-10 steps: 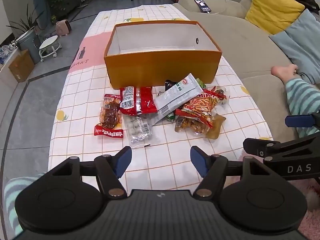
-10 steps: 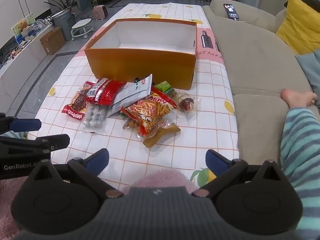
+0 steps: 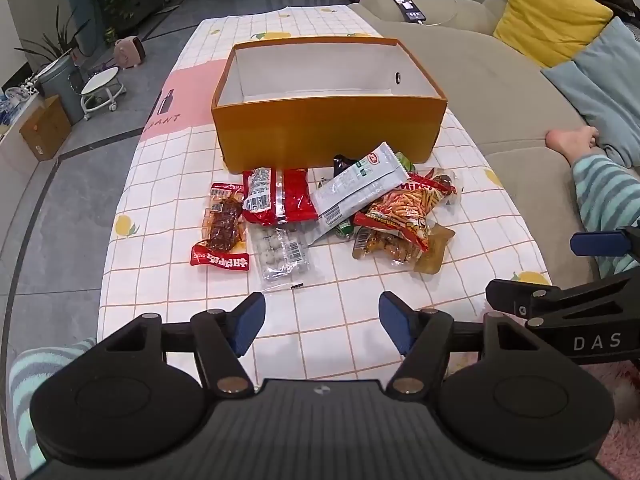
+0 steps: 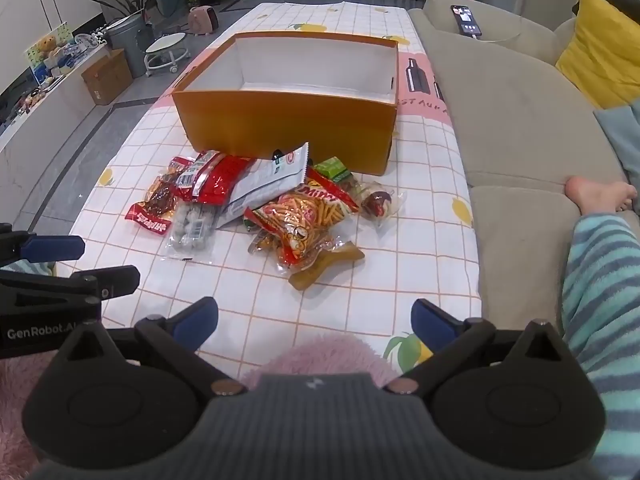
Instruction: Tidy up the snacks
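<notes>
a long table covered in a white grid-patterned cloth with lemon prints runs away from the person, alongside a beige fabric sofa. on it sits an open rectangular orange cardboard box with a white inside, nothing showing in it. a loose heap of snack packets lies just in front of the box's near wall: a shiny red foil bag, a long white-and-grey wrapper lying tilted across the heap, an orange see-through bag of stick crisps, a clear pack of pale round balls nearest the grippers, and a red-edged pack of dark brown meat at the left edge. from the right wrist view a small green packet peeks out by the box and a clear wrapper with a dark round sweet lies at the right of the pile.

the left gripper hangs over the near end of the table with its blue-tipped jaws apart, nothing between them. the right gripper does the same, jaws spread wide and holding nothing, above a fluffy pink fabric. both are well short of the snacks.
</notes>
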